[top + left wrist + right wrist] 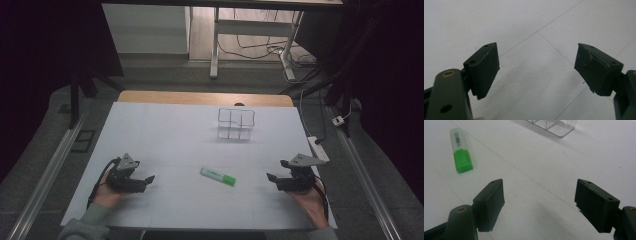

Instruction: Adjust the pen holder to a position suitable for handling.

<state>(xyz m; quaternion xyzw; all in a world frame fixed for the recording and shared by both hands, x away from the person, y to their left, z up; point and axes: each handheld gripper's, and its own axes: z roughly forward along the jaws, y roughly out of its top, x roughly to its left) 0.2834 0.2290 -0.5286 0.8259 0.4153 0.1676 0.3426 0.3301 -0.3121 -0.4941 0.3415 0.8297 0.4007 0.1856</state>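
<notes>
A capped green highlighter (218, 176) lay flat at lower centre of the high view, its green end pointing lower right.

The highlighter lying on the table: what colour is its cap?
Bright green, on a pale translucent body; the highlighter shows best in the right gripper view.

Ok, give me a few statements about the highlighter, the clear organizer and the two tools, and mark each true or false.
1. The green highlighter lies flat on the table between the two tools. True.
2. The left tool is shut on the highlighter. False: its jaws stand open with nothing between them.
3. The clear organizer stands farther from the person than the highlighter. True.
4. The highlighter sits inside the organizer. False: it lies apart from it on the white table.
5. The right tool is open and holds nothing. True.
</notes>
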